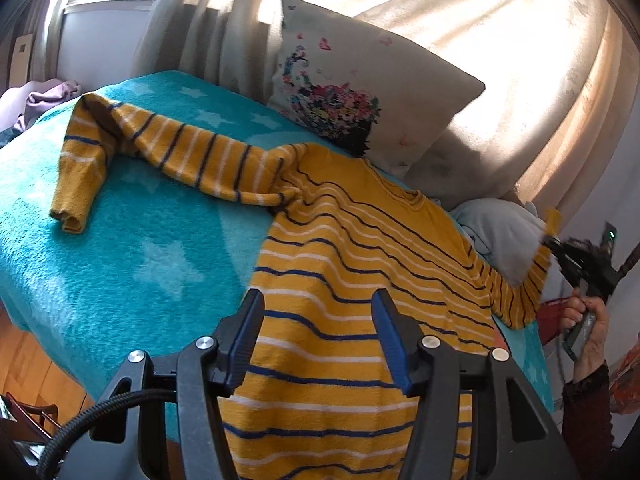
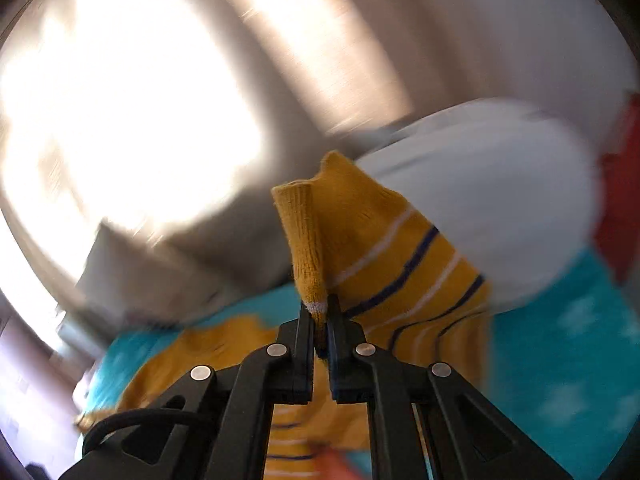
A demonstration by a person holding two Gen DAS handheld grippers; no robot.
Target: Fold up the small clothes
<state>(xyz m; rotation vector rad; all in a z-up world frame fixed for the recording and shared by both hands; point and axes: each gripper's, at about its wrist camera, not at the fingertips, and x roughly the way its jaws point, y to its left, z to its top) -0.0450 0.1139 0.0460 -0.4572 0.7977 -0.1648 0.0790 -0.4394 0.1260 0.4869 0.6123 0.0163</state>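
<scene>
A mustard-yellow sweater [image 1: 352, 248] with navy and white stripes lies spread on a turquoise star blanket [image 1: 100, 260]. Its left sleeve [image 1: 160, 144] stretches away and bends at the cuff. My left gripper [image 1: 318, 300] hovers over the sweater's lower body, jaws apart, with the fabric beneath them and not pinched. At the right edge a hand [image 1: 584, 320] holds my right gripper [image 1: 554, 242], which lifts the right sleeve [image 1: 520, 292] off the bed. In the right wrist view, the right gripper [image 2: 320, 312] is shut on that sleeve's cuff [image 2: 304, 236], which stands up above the pads.
A white pillow [image 1: 360, 92] with a flower print leans on sunlit curtains [image 1: 480, 40] behind the sweater. A pale grey garment [image 1: 500, 232] lies beside the lifted sleeve. Purple cloth [image 1: 40, 100] sits at the far left. Wooden floor [image 1: 32, 360] shows below the bed's left edge.
</scene>
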